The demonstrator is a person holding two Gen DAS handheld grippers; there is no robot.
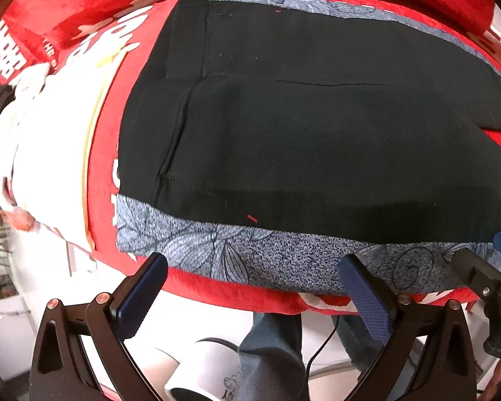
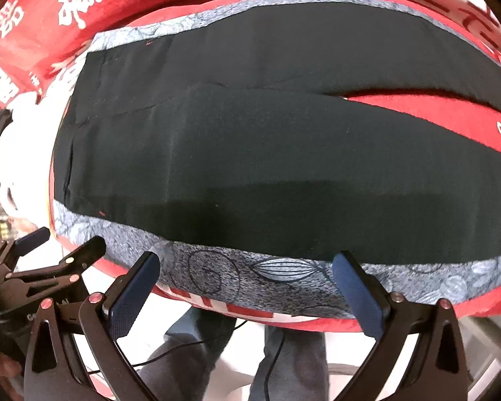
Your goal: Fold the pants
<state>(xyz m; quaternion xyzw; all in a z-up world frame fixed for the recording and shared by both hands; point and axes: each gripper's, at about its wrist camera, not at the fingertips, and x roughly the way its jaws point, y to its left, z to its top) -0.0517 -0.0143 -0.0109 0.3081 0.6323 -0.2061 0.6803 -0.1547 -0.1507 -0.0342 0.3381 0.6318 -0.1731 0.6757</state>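
Note:
Black pants (image 1: 300,133) with grey floral side stripes (image 1: 250,254) lie flat on a red cloth with white characters (image 1: 100,153). The waist is at the left and the two legs run to the right. They also show in the right wrist view (image 2: 250,167). My left gripper (image 1: 254,277) is open and empty, hovering over the near stripe. My right gripper (image 2: 247,277) is open and empty over the same near stripe (image 2: 284,277), further along the leg. The right gripper's fingers (image 1: 474,267) show in the left view, and the left gripper's fingers (image 2: 87,247) in the right view.
The red cloth's near edge (image 1: 233,294) hangs over the table front. The person's legs in jeans (image 2: 294,361) and a black cable (image 1: 320,347) are below it. A white patch of the cloth (image 1: 50,167) lies beyond the waist at the left.

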